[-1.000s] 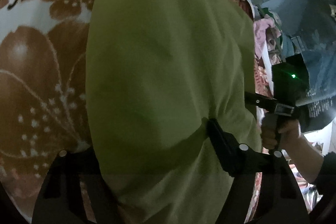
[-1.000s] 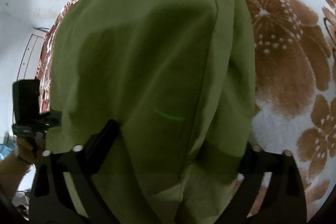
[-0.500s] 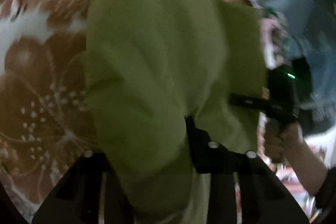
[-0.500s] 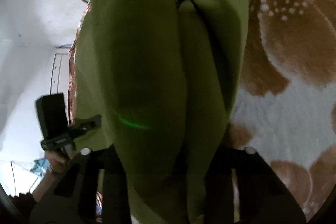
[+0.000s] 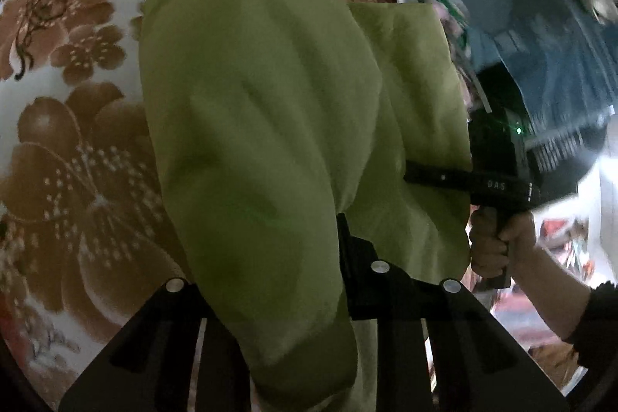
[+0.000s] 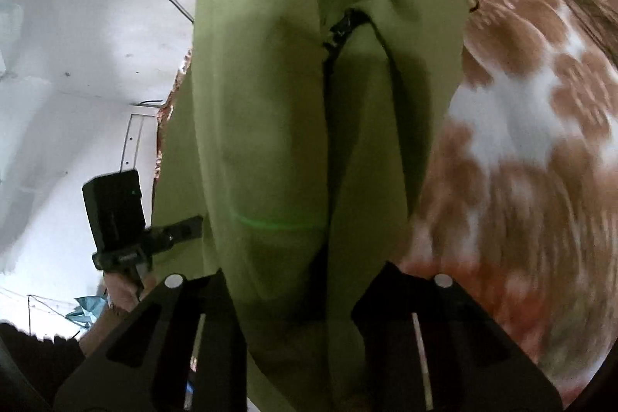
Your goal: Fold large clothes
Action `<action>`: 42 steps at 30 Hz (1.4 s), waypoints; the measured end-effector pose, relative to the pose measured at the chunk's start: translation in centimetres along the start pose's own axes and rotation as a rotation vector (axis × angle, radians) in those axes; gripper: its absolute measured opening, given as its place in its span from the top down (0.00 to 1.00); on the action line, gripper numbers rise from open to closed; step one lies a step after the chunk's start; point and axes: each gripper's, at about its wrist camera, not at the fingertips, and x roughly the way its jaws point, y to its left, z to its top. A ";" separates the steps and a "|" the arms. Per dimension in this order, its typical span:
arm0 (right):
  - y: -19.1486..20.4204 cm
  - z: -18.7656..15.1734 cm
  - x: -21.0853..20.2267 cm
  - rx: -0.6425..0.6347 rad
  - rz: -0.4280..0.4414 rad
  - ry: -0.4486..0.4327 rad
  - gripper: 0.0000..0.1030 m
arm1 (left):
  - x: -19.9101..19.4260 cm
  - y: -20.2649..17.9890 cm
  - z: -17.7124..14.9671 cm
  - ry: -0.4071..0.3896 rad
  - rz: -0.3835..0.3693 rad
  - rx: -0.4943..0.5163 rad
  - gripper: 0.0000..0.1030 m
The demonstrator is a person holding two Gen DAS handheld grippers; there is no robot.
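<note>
Right now my left tongs [image 5: 270, 257] pinch the green garment [image 5: 251, 141], which hangs bunched over the floral blanket [image 5: 69, 161]. My right tongs [image 6: 293, 280] clamp another fold of it; in the left view they sit at three o'clock.

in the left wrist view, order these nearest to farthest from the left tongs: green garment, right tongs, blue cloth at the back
1. green garment, gripped in the left tongs.
2. right tongs, to the right, also on the garment.
3. blue cloth, upper right background.
</note>
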 end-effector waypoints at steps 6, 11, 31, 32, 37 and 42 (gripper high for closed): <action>-1.3 -10.4 -3.5 0.162 0.120 -0.108 0.80 | -1.4 -6.9 -3.4 0.122 0.016 0.175 0.81; -4.8 -19.4 -9.6 0.291 0.177 -0.222 0.80 | 1.3 -15.1 -6.3 0.232 -0.011 0.294 0.81; -21.9 -36.1 -39.5 0.555 -0.145 -0.867 0.80 | 31.1 -46.8 -5.4 0.511 -0.424 0.911 0.80; -23.9 -35.9 -38.6 0.581 -0.129 -0.866 0.80 | 32.4 -45.9 -5.4 0.523 -0.419 0.905 0.79; -32.7 -34.8 -30.8 0.657 -0.180 -0.727 0.58 | 42.9 -37.1 -6.7 0.680 -0.150 0.797 0.43; -32.4 -36.6 -31.0 0.561 -0.200 -0.716 0.44 | 41.1 -33.3 -6.8 0.589 -0.111 0.754 0.09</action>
